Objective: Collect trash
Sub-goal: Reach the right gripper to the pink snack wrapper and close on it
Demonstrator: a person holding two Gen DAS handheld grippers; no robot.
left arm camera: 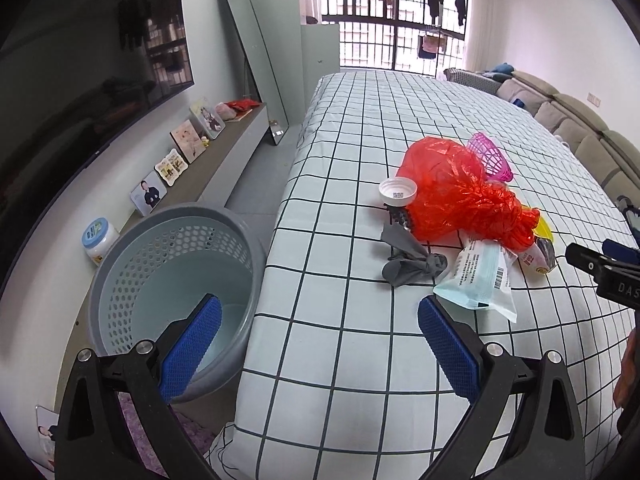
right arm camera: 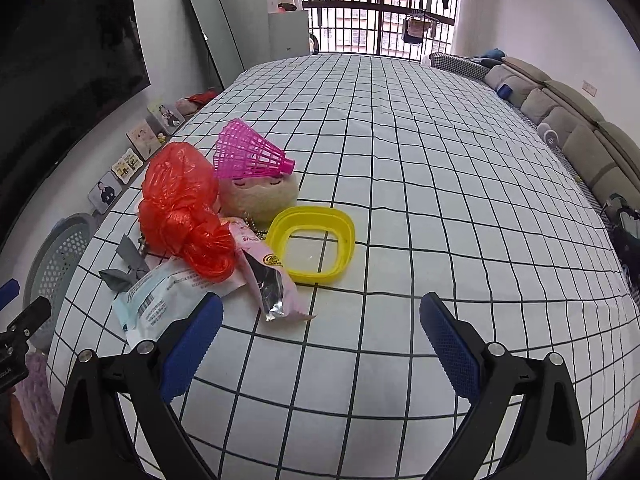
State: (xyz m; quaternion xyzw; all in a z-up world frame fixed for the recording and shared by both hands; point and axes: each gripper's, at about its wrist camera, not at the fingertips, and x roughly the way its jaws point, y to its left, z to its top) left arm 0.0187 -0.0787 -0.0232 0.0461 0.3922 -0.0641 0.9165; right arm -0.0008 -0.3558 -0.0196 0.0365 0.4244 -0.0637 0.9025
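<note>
Blue-padded fingers of the left claw (left arm camera: 320, 344) stand wide apart with nothing between them, held above the near edge of a bed covered in a white sheet with a black grid (left arm camera: 360, 120). Past its left finger, down on the floor beside the bed, stands a grey perforated basket (left arm camera: 176, 292); only its pale bottom shows inside.

Ahead and to the right of the left claw lies the pile of trash. A pale blue packet (left arm camera: 476, 280) lies nearest, just beyond the right finger's tip. To its left sits a knotted grey rag (left arm camera: 412, 264), and behind both a crumpled red plastic bag (left arm camera: 460, 196). A white cap (left arm camera: 398, 192) touches the red bag's left side, and a pink shuttlecock (left arm camera: 490, 158) pokes out behind it.

The right claw (right arm camera: 320, 340) is also spread open and holds nothing, hovering over bare sheet. Its left finger overlaps the blue packet in the view; whether they touch I cannot tell. Just ahead of that finger lies a pink snack wrapper (right arm camera: 268, 284), torn open at its near end. Straight ahead of the claw rests a yellow square ring (right arm camera: 312, 244), and beyond it to the left a round beige plush toy (right arm camera: 262, 196) with the shuttlecock lying on top.
</note>
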